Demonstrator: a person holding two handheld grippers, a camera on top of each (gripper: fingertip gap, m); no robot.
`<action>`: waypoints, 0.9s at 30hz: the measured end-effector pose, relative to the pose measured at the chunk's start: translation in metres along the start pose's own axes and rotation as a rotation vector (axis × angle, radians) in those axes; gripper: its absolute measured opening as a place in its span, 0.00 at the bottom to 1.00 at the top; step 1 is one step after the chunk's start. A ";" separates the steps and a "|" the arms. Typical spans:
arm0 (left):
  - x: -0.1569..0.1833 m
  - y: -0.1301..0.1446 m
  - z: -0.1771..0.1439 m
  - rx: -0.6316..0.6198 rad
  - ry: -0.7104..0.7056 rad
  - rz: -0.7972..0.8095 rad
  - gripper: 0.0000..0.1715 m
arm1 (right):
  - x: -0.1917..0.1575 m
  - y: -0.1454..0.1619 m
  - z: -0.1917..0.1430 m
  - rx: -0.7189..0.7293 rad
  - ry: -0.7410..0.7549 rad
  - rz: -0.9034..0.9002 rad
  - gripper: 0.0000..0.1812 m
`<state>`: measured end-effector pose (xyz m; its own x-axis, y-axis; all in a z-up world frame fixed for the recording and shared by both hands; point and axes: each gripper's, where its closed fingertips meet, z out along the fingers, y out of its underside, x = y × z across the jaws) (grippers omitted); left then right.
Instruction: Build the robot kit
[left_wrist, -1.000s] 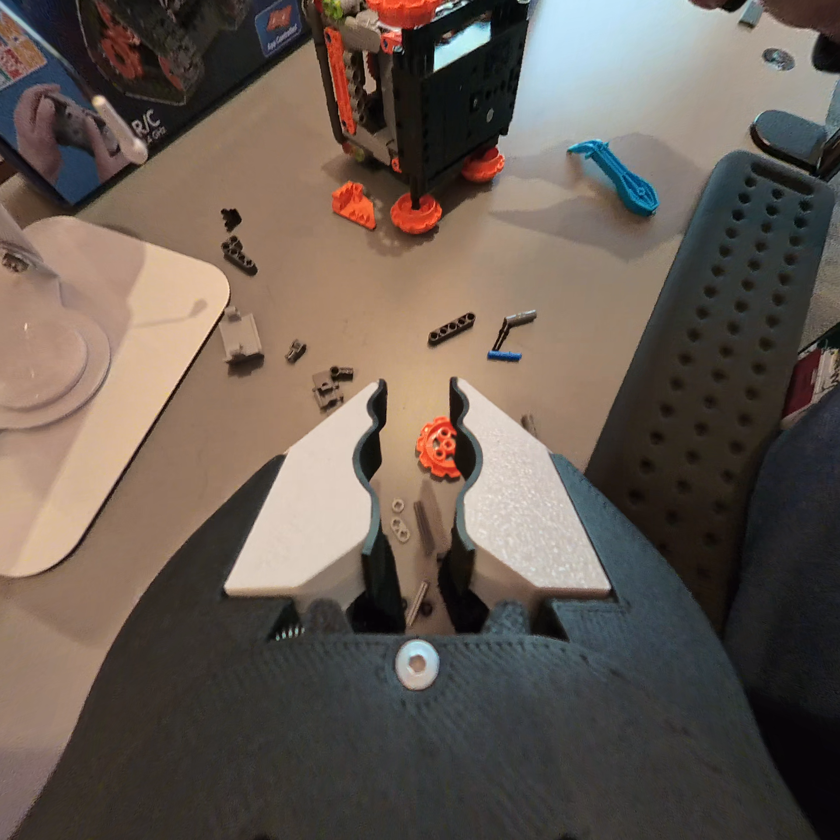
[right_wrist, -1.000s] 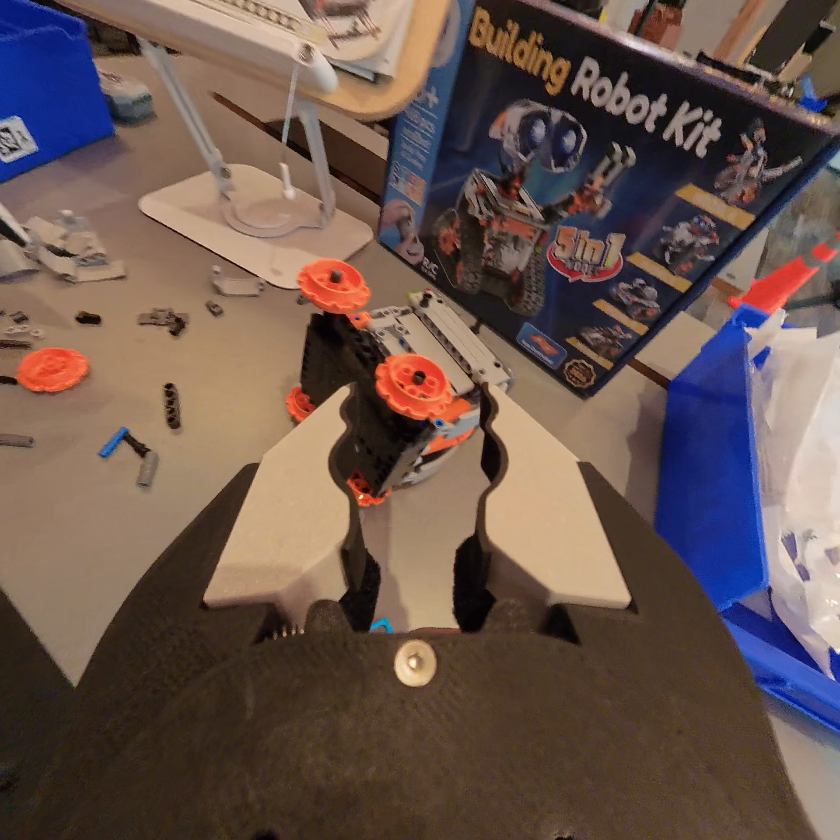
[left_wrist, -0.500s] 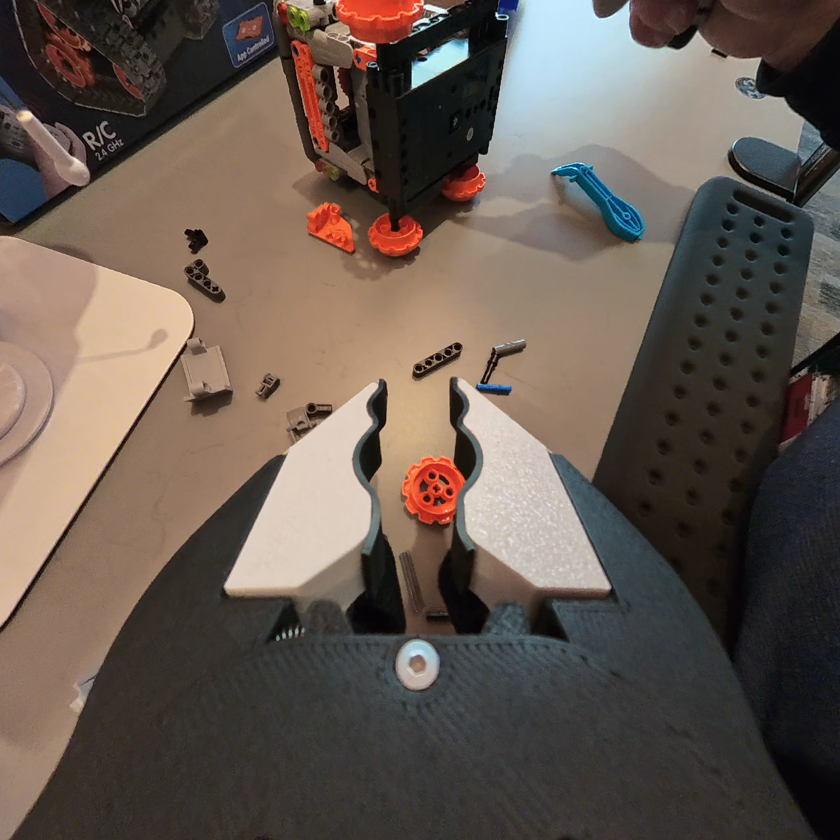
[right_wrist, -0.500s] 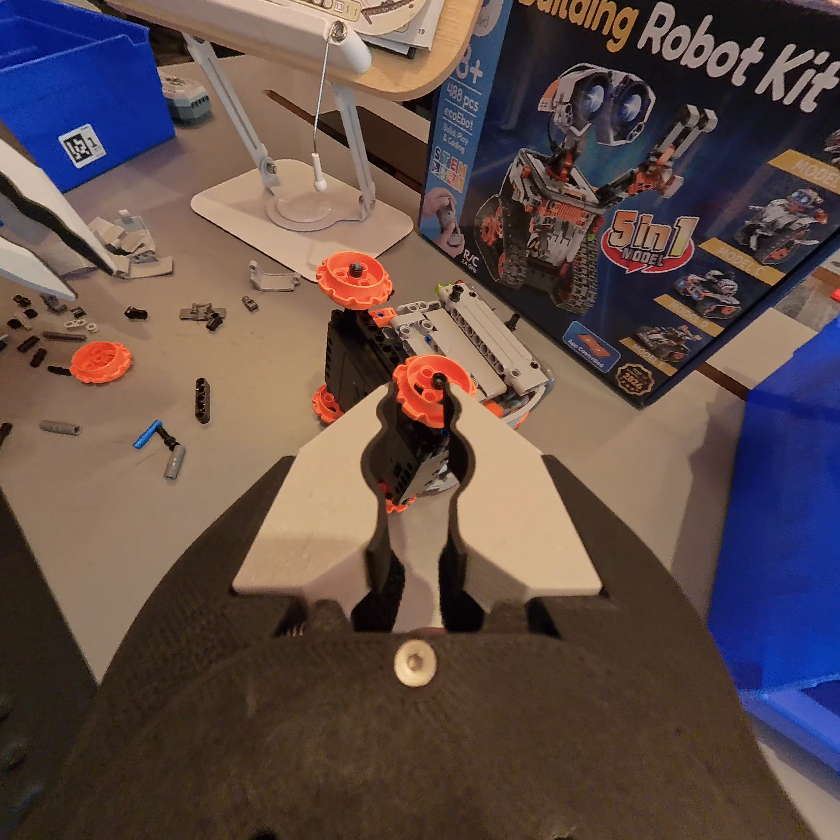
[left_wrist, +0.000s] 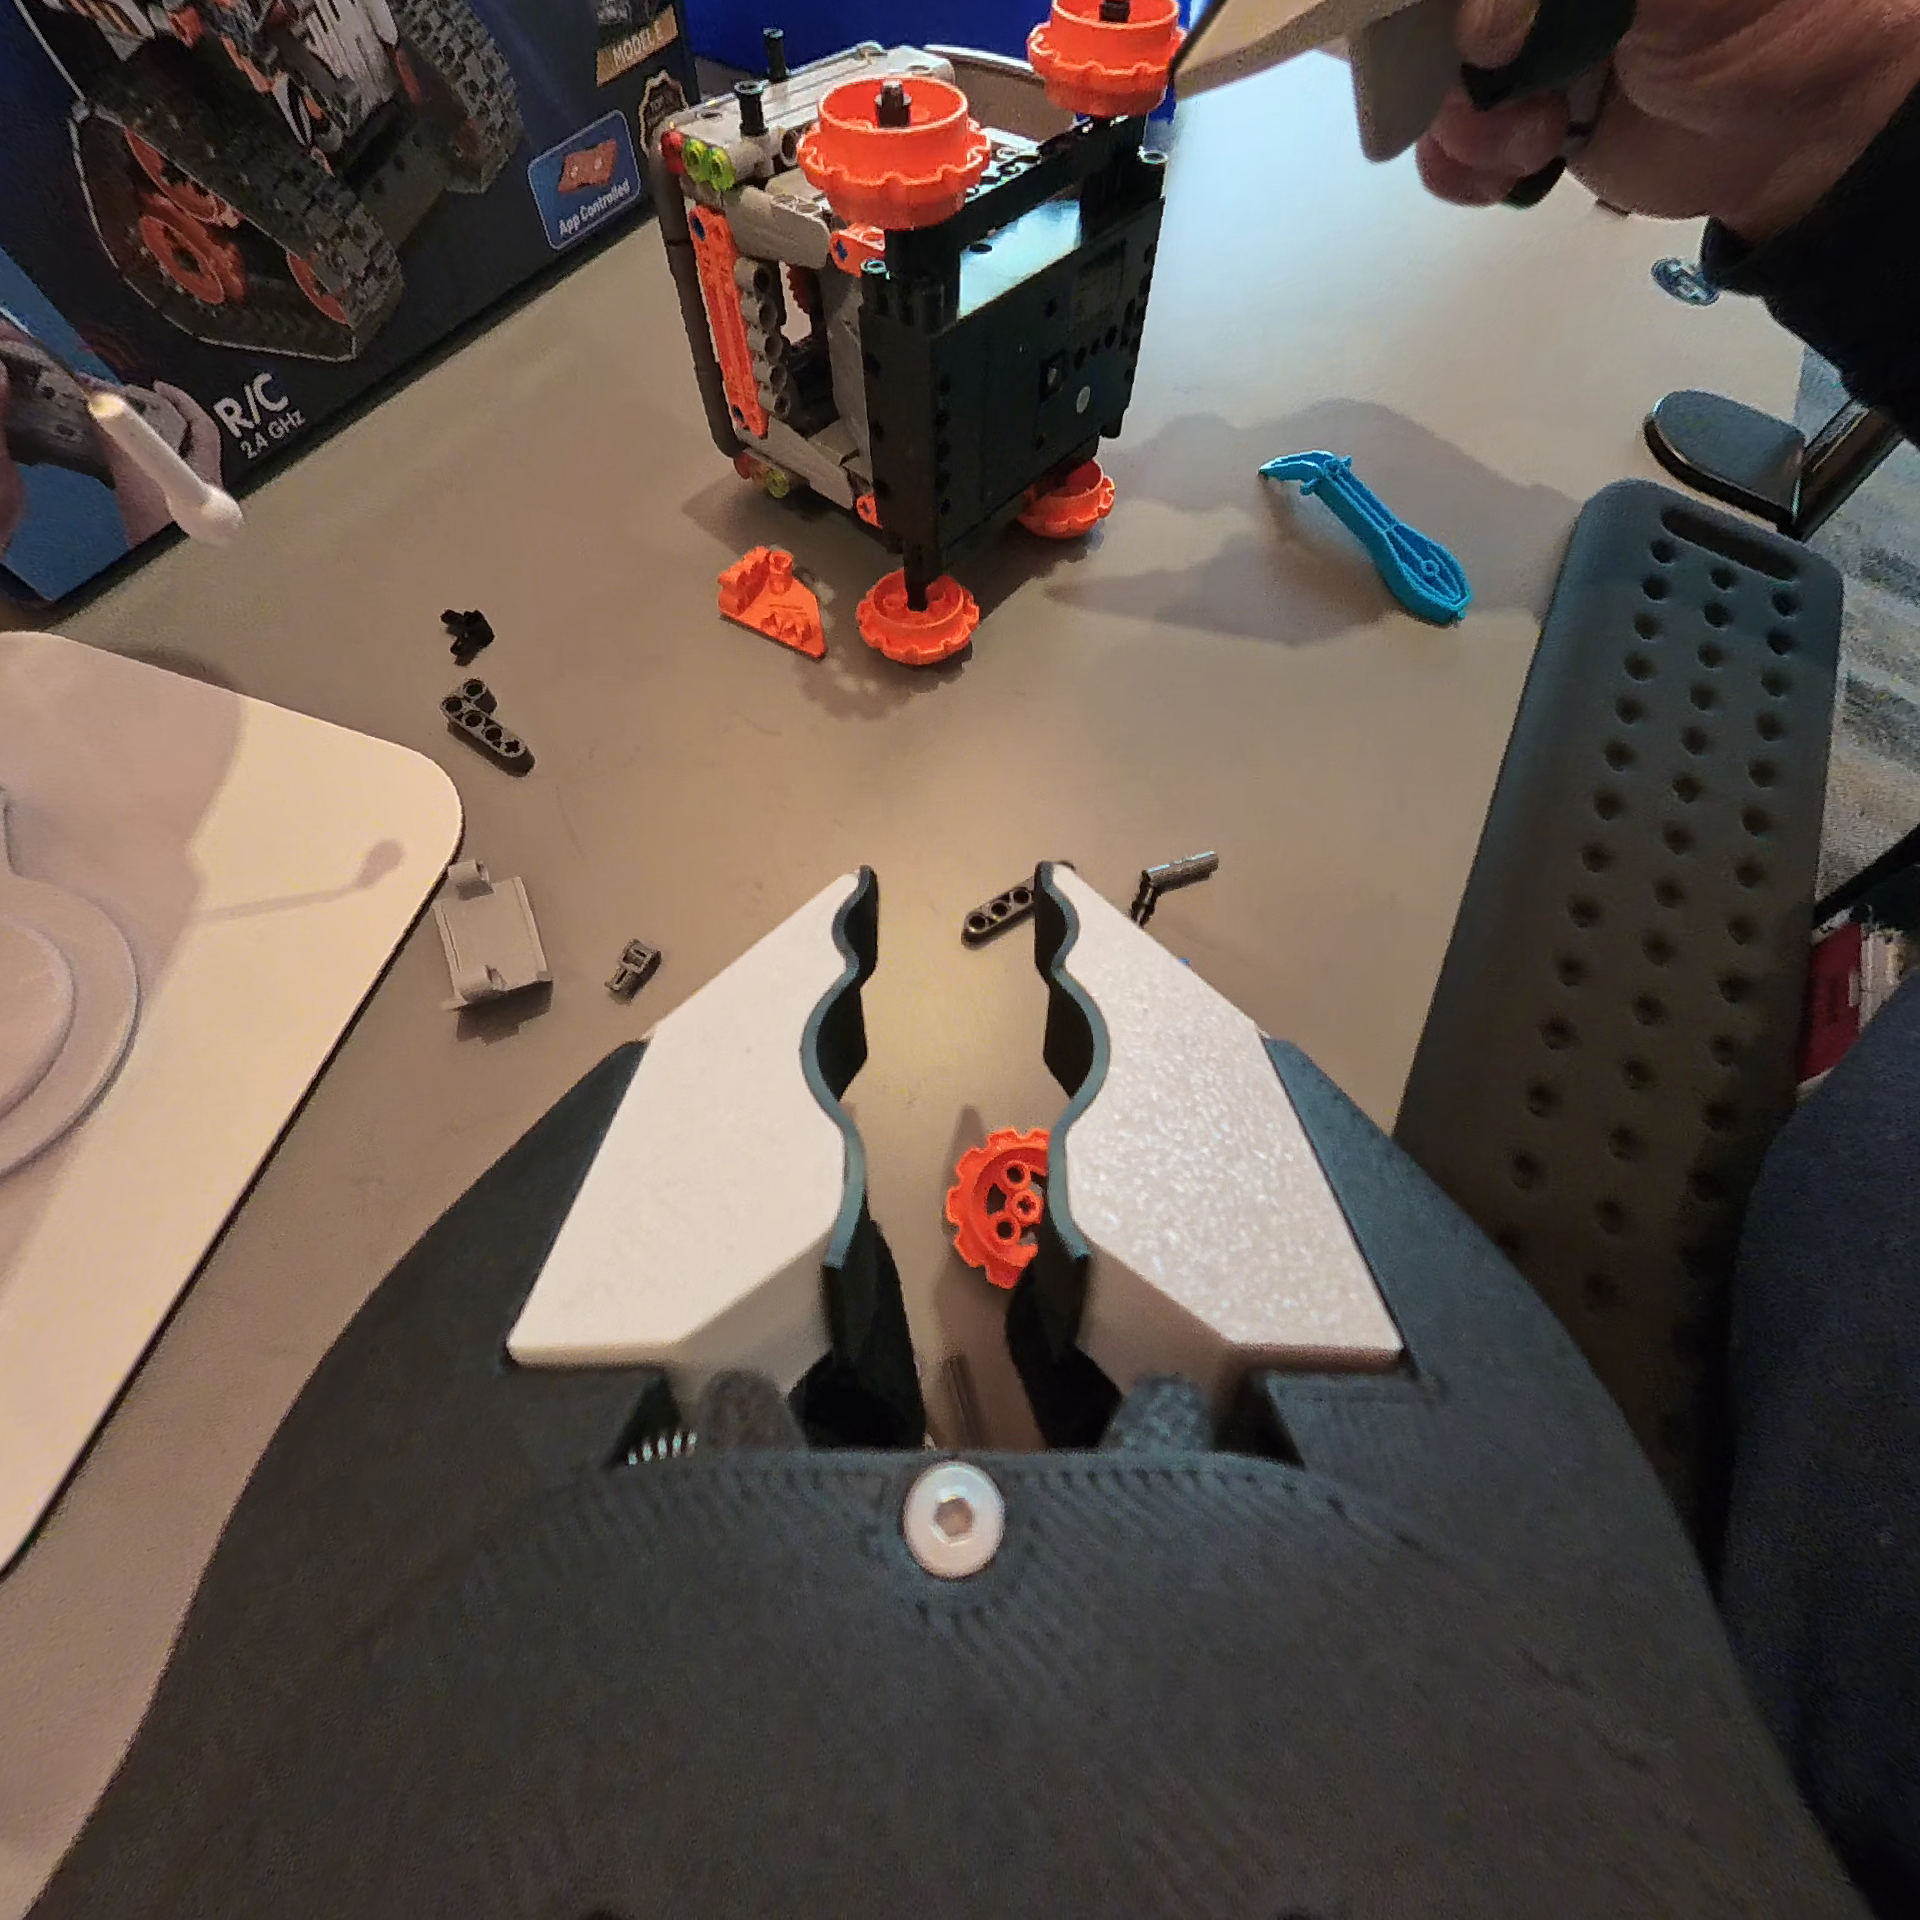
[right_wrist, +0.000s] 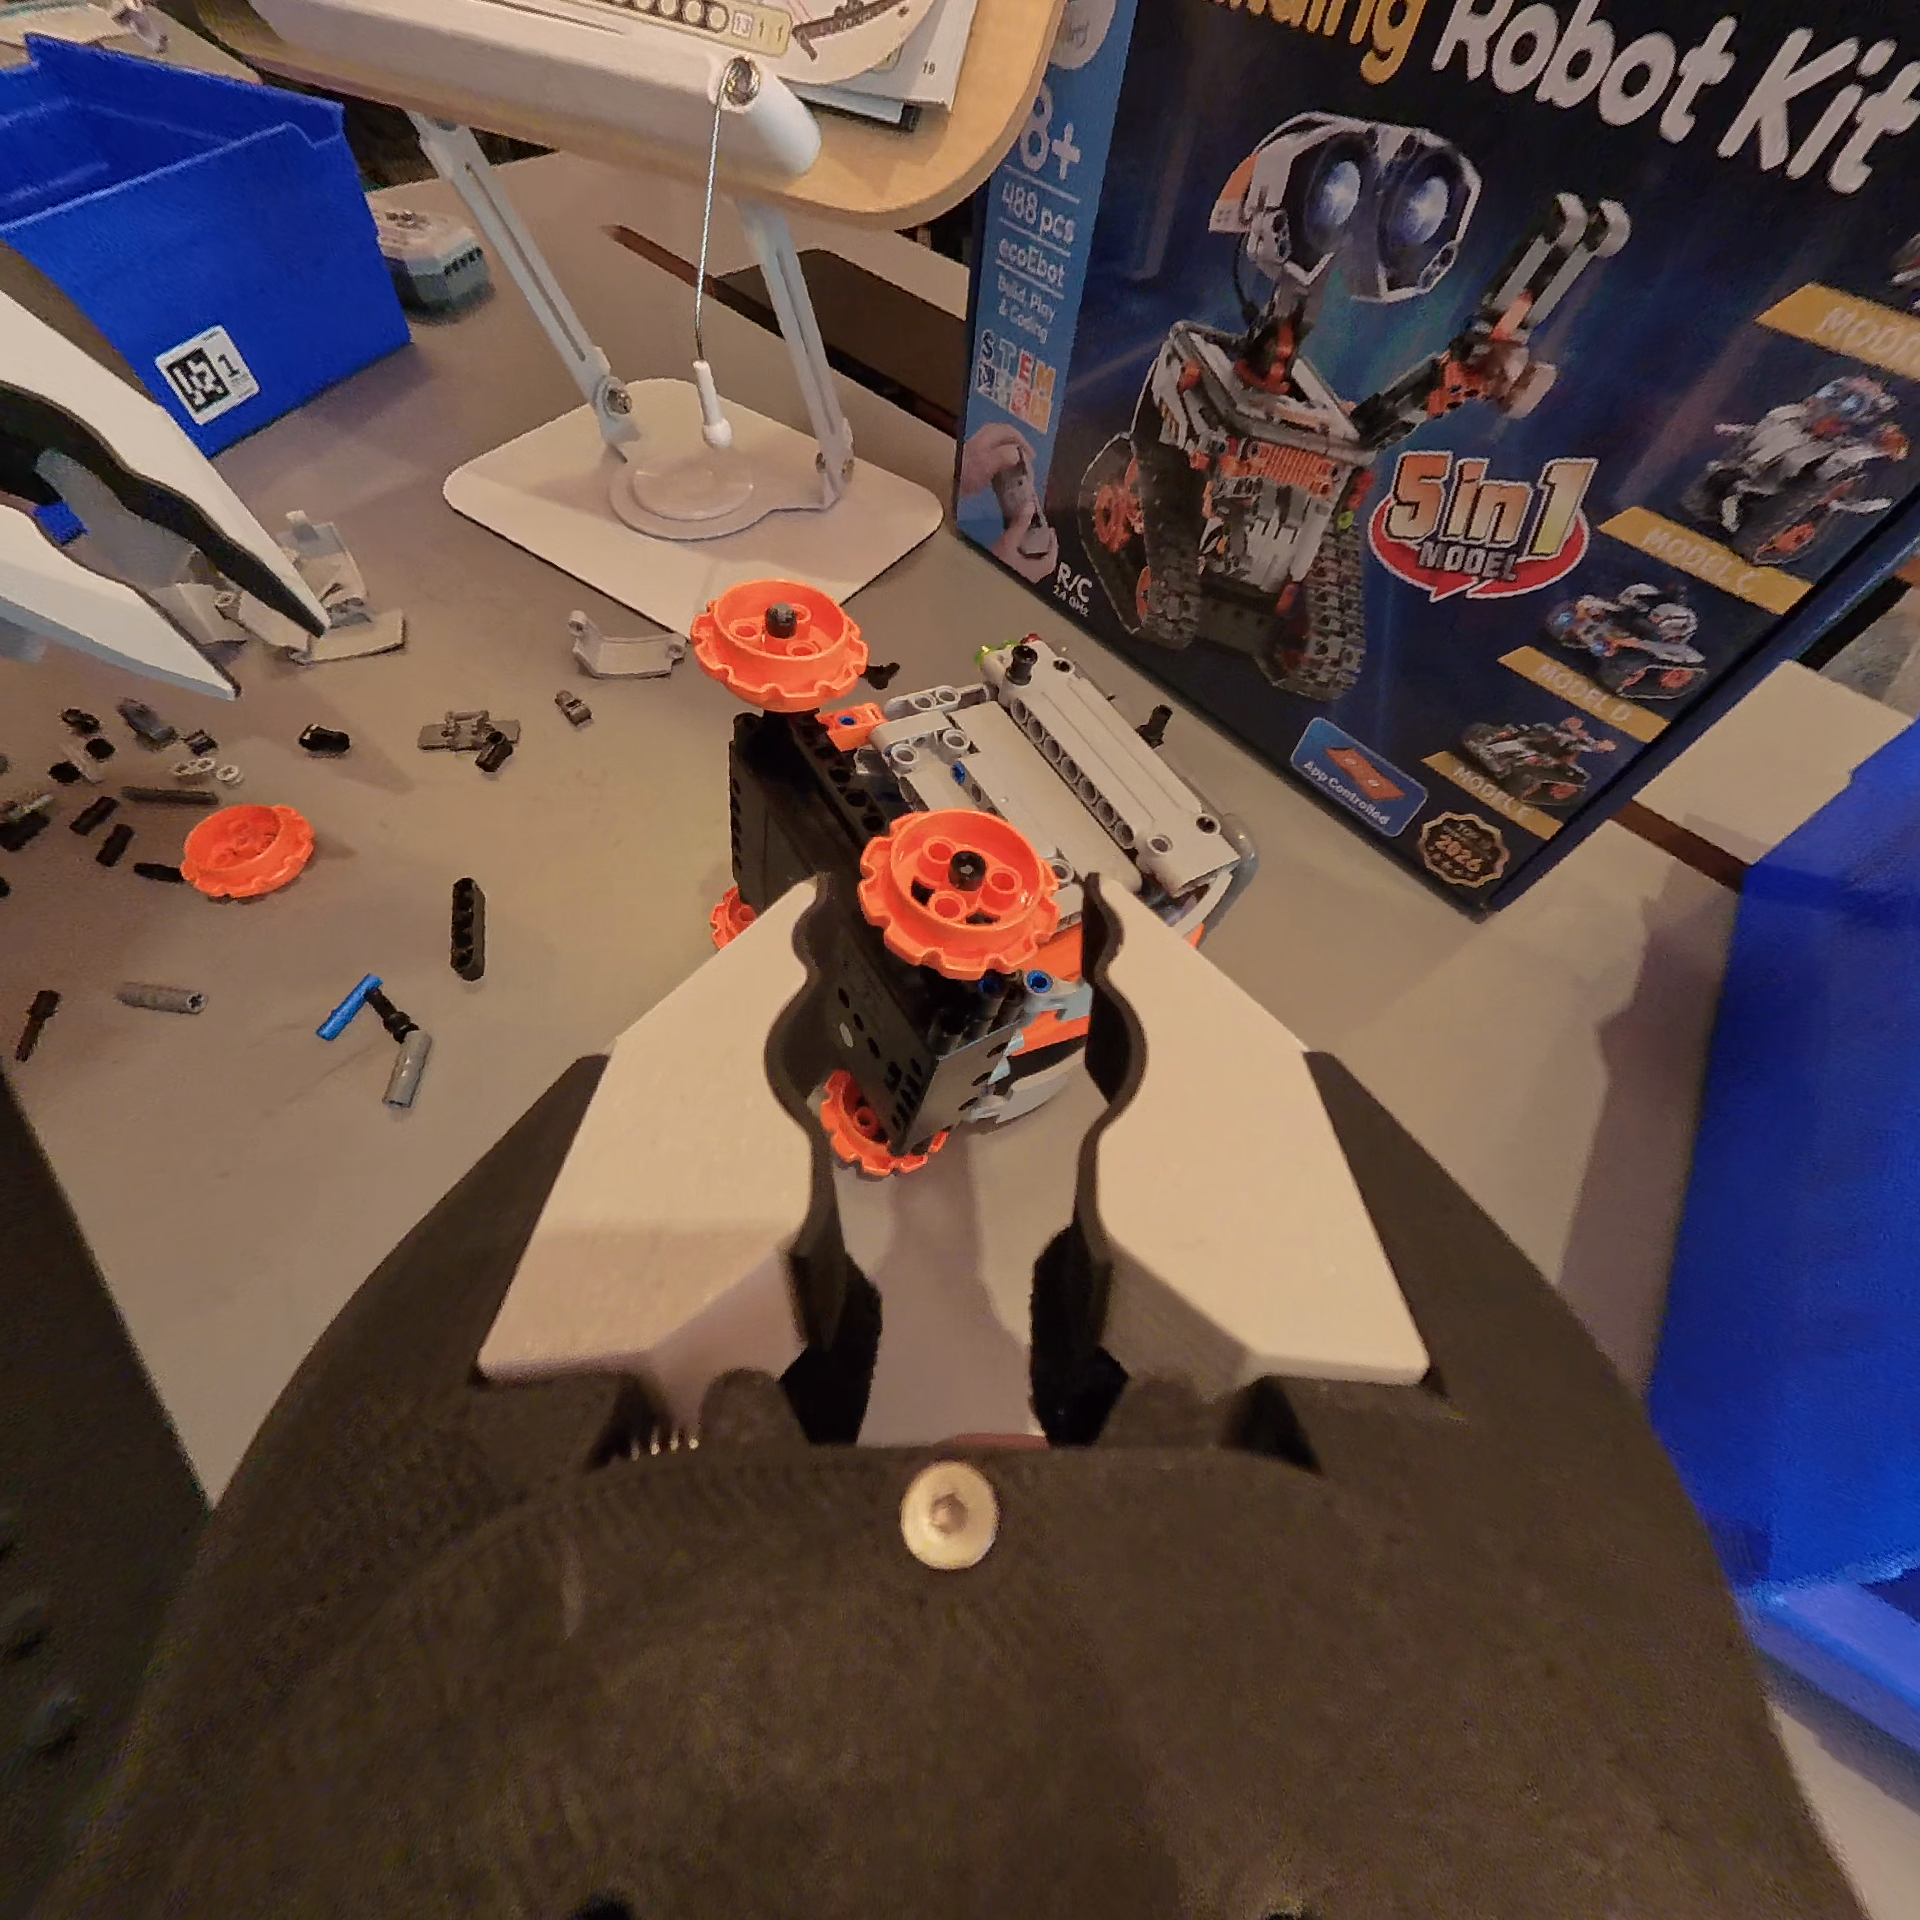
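Both grippers gaped, empty | left over loose wheel | right around model, four wheels fitted

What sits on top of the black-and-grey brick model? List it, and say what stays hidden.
Two orange wheels sit on upright axles atop the model. Beside them lies a grey beam panel. The right gripper covers the model's lower front.

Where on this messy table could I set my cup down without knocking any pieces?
The barest patch lies between the block model and the left gripper, bordered by the white stand base and the perforated dark pad. Another lies around the blue tool. Small loose parts crowd the table beyond the orange wheel.
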<state>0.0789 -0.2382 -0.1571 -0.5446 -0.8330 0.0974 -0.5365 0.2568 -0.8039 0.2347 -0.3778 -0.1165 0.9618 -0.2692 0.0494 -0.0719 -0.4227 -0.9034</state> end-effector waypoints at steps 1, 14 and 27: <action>0.000 -0.001 0.001 0.001 0.002 0.001 0.17 | 0.001 0.002 0.001 -0.007 0.000 0.004 0.22; -0.003 -0.010 0.006 0.023 0.007 0.001 0.17 | -0.001 0.004 0.004 -0.008 -0.057 0.038 0.18; 0.018 -0.012 -0.017 0.017 -0.004 0.045 0.16 | 0.015 -0.002 -0.004 0.021 -0.032 0.048 0.20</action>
<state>0.0646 -0.2481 -0.1352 -0.5651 -0.8229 0.0584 -0.5006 0.2858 -0.8171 0.2483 -0.3846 -0.1121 0.9653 -0.2609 -0.0072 -0.1126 -0.3915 -0.9133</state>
